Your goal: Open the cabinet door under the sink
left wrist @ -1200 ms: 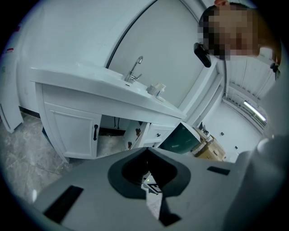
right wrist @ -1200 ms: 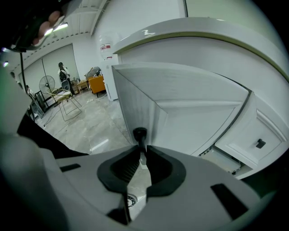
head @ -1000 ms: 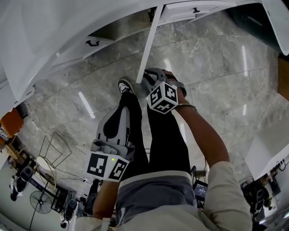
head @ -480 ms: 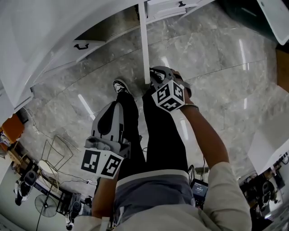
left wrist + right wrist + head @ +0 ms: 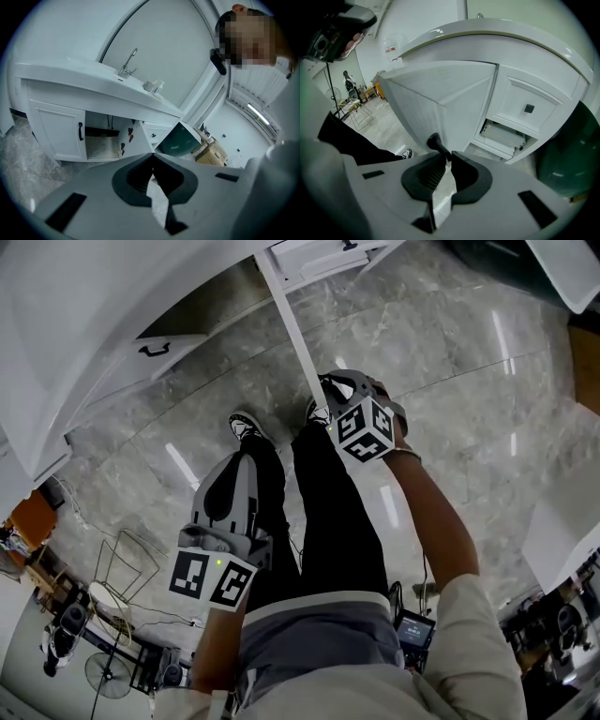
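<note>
The white cabinet door (image 5: 440,98) under the sink stands swung out, edge-on in the head view (image 5: 292,334). My right gripper (image 5: 446,161) has just been closing and is shut on the door's black handle (image 5: 437,144), which sits between the jaws; in the head view the right gripper (image 5: 323,413) is at the door's near end. The left gripper (image 5: 230,488) hangs over the person's left leg, away from the cabinet. In its own view the left gripper (image 5: 152,157) is shut and holds nothing. It faces the open cabinet bay (image 5: 101,143).
A shut left door with a black handle (image 5: 80,131) flanks the bay; a drawer with a black knob (image 5: 528,108) is on the right. A dark green panel (image 5: 177,140) and cardboard boxes (image 5: 211,150) stand further right. The person's shoes (image 5: 246,426) rest on the marble floor.
The door has swung further open: in the head view its edge tilted from leaning right to leaning left. The right gripper moved right with the handle. The left gripper shifted slightly.
</note>
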